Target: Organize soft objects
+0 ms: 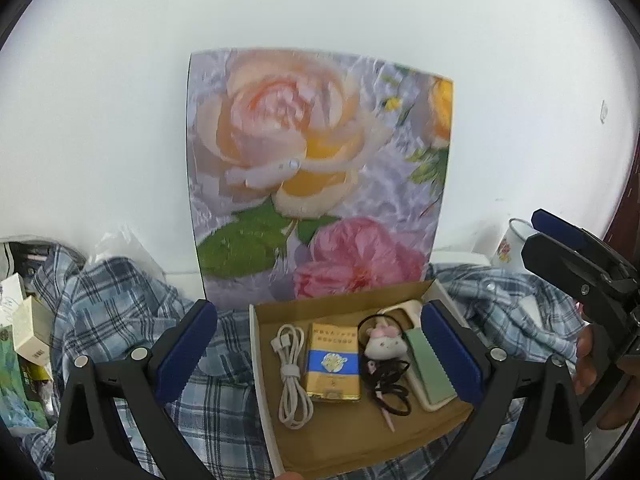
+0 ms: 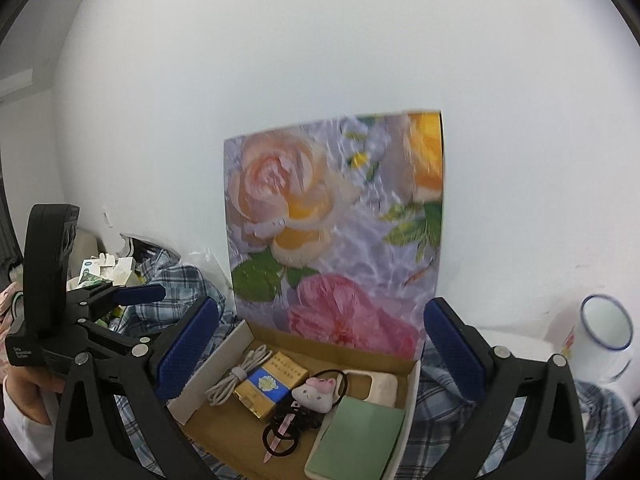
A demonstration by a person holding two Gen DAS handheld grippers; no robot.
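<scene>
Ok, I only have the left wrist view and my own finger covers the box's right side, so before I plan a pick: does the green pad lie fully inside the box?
Observer: Yes. The right wrist view shows the green pad whole, in the near right corner of the cardboard box, lying over a cream case.
Operator: The mug is half hidden for me.
Observer: The mug stands upright, right of the box, blue-rimmed; nothing visible inside.
Operator: Right gripper?
Observer: The right gripper is open, nothing between its fingers.

White surface (image 2: 520, 340): plaid shirt (image 1: 120, 320), cardboard box (image 1: 340, 452) on shirt, mug (image 2: 604, 336).
</scene>
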